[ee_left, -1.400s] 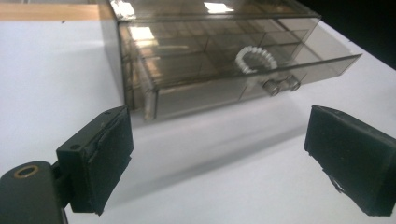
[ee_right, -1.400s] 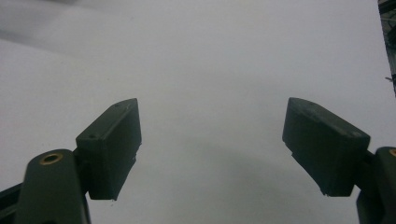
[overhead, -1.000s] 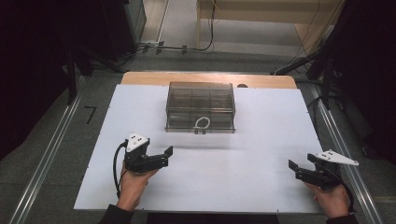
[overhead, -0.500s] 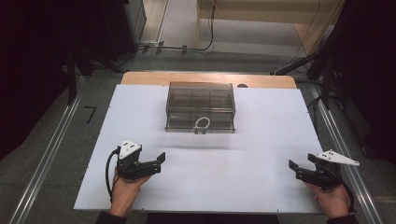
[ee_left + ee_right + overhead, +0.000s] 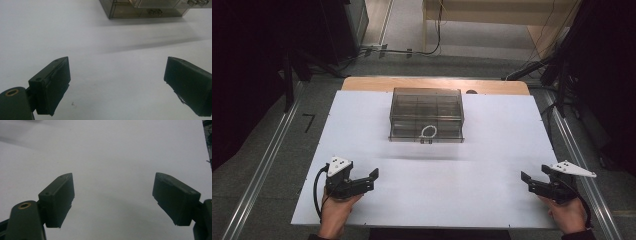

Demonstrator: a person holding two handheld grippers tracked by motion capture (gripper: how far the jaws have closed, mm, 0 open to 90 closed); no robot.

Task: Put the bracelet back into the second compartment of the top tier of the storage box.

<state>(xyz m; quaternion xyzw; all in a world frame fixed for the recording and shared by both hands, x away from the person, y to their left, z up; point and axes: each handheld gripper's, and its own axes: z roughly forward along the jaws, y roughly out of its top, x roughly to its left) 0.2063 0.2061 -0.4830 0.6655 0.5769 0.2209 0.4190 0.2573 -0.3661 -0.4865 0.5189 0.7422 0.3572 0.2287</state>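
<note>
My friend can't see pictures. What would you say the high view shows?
A clear plastic box sits far back on a white table. Nearer, two hands each hold an open black claw, left claw and right claw, touching nothing.

White sheet (image 5: 492, 150): covers nearly all of the table, bare wood strip (image 5: 377, 83) left along the far edge. Dark round spot (image 5: 471, 92): on that strip, right of centre. Grey floor (image 5: 277, 150): around the table, metal rails (image 5: 257, 175) at both sides. Cables (image 5: 402, 50): on the floor beyond the far edge.
</note>
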